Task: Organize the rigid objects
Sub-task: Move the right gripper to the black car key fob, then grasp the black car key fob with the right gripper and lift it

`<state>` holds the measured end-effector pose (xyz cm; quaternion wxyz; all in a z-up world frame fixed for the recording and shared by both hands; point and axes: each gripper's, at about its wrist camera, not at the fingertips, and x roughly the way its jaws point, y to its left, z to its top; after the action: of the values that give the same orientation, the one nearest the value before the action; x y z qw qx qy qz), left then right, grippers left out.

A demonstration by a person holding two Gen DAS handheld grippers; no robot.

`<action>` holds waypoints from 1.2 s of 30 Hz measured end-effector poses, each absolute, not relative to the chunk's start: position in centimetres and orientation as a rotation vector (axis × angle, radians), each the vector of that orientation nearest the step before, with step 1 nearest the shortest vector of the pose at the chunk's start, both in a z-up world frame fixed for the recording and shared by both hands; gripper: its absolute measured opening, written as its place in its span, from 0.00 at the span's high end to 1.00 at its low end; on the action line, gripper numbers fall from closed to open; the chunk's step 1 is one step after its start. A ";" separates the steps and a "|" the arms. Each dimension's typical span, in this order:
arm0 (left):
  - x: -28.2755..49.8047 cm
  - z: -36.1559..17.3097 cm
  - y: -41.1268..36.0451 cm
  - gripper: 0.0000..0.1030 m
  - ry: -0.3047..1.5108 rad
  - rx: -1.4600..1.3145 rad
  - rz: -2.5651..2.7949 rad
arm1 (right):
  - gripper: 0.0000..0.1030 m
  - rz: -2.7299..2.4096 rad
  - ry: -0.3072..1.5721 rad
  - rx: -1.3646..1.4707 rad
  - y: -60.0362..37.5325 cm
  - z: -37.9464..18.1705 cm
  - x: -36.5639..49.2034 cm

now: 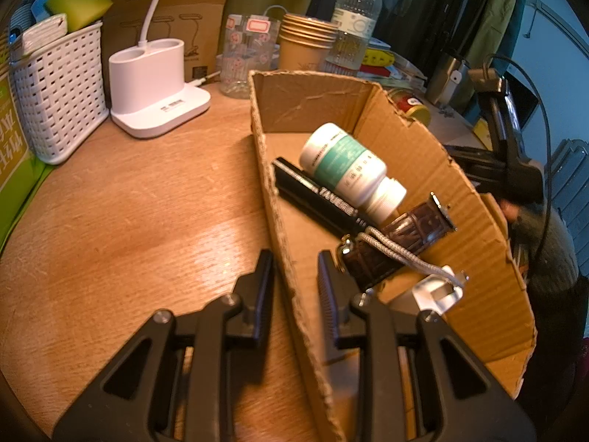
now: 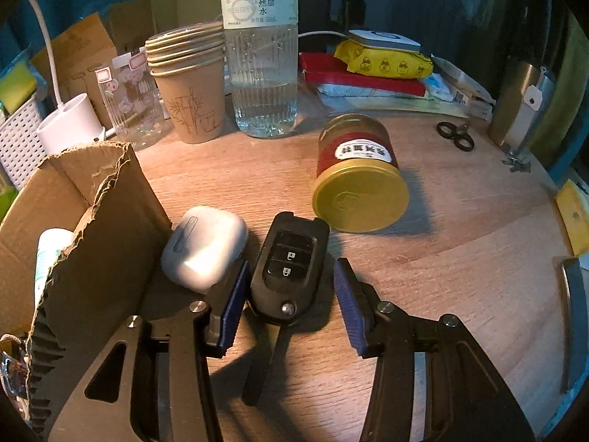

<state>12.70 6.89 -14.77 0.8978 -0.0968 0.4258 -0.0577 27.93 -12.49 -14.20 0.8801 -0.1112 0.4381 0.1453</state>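
A torn cardboard box (image 1: 478, 243) sits on the round wooden table. Inside lie a white pill bottle (image 1: 349, 169), a black pen (image 1: 320, 199), a brown watch strap (image 1: 401, 243) and a white charger with cord (image 1: 438, 291). My left gripper (image 1: 294, 291) straddles the box's left wall, its fingers close to the cardboard. My right gripper (image 2: 291, 294) is open around a black car key (image 2: 291, 269) lying on the table. A grey earbud case (image 2: 204, 246) lies against the box (image 2: 103, 228) beside it. A gold-lidded jar (image 2: 359, 176) lies on its side behind the key.
A white lattice basket (image 1: 59, 88), a white lamp base (image 1: 154, 88), a stack of paper cups (image 2: 191, 88), a water bottle (image 2: 261, 48) and a clear cup (image 2: 129, 103) stand along the back. Books and a yellow pack (image 2: 383, 59) are at the back right.
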 end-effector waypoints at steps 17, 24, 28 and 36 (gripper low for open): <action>12.7 -14.8 6.9 0.74 0.882 -0.201 -0.119 | 0.61 0.316 0.855 -0.212 -13.4 -12.6 25.2; 12.7 -14.8 6.8 0.74 0.882 -0.201 -0.119 | 0.62 0.315 0.805 -0.201 -13.6 -10.5 23.6; 12.7 -14.8 6.9 0.74 0.882 -0.201 -0.119 | 0.62 0.324 0.766 -0.194 -13.6 -9.0 22.5; 12.7 -14.8 6.9 0.74 0.882 -0.201 -0.119 | 0.63 0.353 0.694 -0.183 -13.1 -6.3 20.4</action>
<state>12.70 6.86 -14.80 0.8978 -0.0970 0.4258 -0.0573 20.45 -13.14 -6.34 0.9211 -0.0891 0.3377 0.1720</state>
